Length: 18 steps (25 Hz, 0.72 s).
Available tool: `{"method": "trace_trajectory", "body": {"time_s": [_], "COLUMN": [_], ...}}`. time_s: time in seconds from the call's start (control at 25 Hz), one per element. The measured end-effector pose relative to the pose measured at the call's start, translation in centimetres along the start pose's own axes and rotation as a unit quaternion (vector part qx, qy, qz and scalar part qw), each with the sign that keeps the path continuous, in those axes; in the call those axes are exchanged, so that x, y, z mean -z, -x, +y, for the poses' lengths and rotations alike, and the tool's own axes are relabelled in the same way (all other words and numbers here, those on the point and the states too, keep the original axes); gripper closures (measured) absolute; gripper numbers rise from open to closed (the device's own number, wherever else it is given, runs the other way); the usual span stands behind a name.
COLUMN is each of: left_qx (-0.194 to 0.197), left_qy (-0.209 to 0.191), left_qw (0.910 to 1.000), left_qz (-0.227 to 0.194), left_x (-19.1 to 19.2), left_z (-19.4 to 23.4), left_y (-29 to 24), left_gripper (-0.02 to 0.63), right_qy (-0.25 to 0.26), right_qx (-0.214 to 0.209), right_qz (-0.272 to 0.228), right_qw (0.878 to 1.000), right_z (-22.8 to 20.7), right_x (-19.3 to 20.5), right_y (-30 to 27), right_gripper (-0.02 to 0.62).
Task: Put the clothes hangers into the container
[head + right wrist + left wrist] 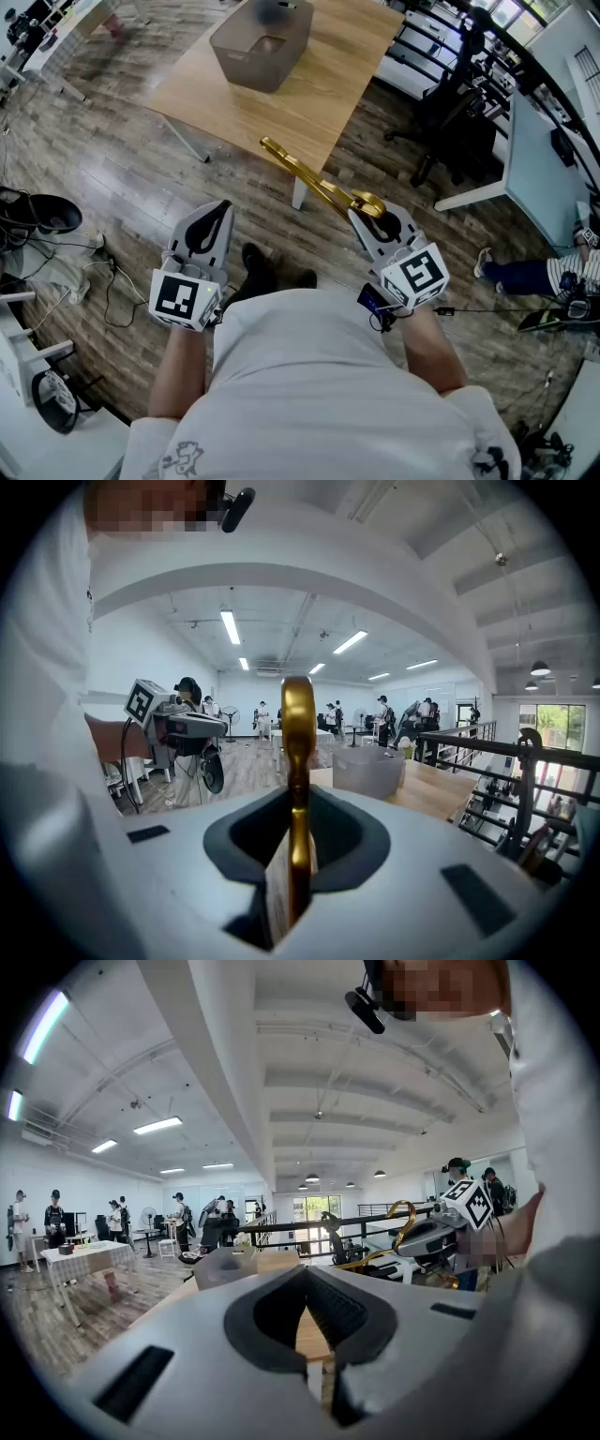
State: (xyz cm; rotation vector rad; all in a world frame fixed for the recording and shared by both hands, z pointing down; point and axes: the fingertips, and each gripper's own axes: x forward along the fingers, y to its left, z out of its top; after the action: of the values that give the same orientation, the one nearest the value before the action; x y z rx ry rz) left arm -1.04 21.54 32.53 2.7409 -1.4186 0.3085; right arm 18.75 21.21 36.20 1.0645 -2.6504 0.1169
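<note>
A gold clothes hanger (pixel 317 181) sticks out forward and to the left from my right gripper (pixel 373 216), which is shut on it near its hook. In the right gripper view the hanger (pixel 298 761) stands upright between the pads of that gripper (pixel 295 855). The grey container (pixel 262 42) stands on the wooden table (pixel 328 84) ahead, well beyond both grippers, and shows as a grey bin (pixel 368 771) in the right gripper view. My left gripper (pixel 216 211) is held at waist height, shut, with nothing in it; its jaws (pixel 307 1335) meet at the tip.
I stand on a wood-plank floor a step back from the table's near corner. Black office chairs (pixel 450 112) and white desks (pixel 534 169) are at the right. Cables and a white stand (pixel 56 272) lie at the left. A seated person's legs (pixel 539 274) show far right.
</note>
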Motion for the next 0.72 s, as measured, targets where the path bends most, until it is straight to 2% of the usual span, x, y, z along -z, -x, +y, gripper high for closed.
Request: {"method": "trace_trajectory", "body": {"time_s": [0.36,0.72], "left_qx": [0.010,0.039], "left_qy": [0.011,0.010], "left_qw": [0.9999,0.9992], "left_qz": [-0.001,-0.001], "left_x": [1.0,1.2], "left_z": [3.6,10.6], "left_y": [-1.2,-3.5], "left_gripper": [0.600,0.600], "right_qy": [0.000,-0.007], "right_qx": [0.007,0.022], "right_qz": [-0.001,0.003], "right_qw": [1.000,1.000], "right_z": [-0.2,-0.9], "right_x": [-1.0,-3.0], "right_y": [-4.1,-11.2], "right_gripper": [0.529,0.528]}}
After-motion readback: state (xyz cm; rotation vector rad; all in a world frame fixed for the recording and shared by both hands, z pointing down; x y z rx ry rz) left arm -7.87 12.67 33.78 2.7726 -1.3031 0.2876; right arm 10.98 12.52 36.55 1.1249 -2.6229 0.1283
